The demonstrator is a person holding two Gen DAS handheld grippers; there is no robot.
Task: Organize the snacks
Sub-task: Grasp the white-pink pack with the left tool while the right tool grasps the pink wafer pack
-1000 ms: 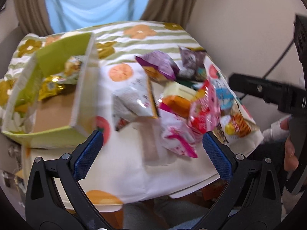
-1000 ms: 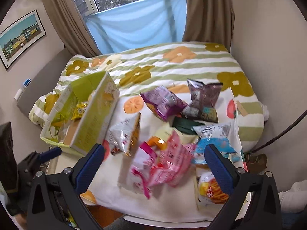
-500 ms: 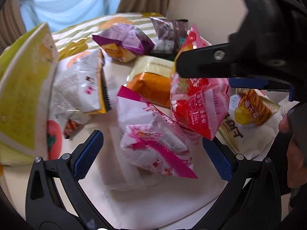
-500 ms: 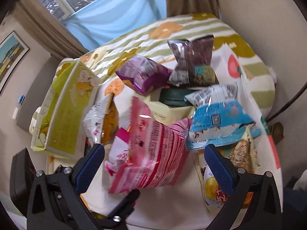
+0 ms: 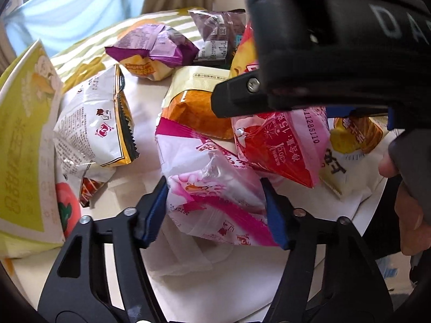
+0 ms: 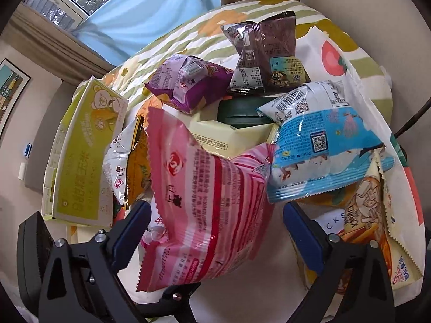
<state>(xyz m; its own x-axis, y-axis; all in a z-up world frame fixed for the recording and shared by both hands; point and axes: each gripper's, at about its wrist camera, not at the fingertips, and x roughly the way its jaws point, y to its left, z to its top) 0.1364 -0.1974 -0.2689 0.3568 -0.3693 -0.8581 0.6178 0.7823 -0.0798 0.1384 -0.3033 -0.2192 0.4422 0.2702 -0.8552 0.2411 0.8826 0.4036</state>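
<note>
While you hold both tools low over the heap of snacks on the white fruit-print cloth [image 5: 140, 188], your left gripper [image 5: 215, 207] has just been closing, and its blue pads now press on both sides of a white and magenta snack packet [image 5: 212, 188] lying at the near edge of the pile. Your right gripper [image 6: 215, 231] stands wide, its jaws having just been narrowing a little; a pink striped snack bag [image 6: 204, 202] sits between them, the left pad close against its crinkled edge and the right pad clear of it, so it is not gripped. Just beyond lie a blue and white packet [image 6: 317, 150], a purple packet [image 6: 186, 80] and a dark brown packet [image 6: 264, 56]. To the left, a yellow-green cardboard box [image 6: 78, 161] stands on the cloth, with a white and orange packet [image 6: 126, 164] beside it.
</note>
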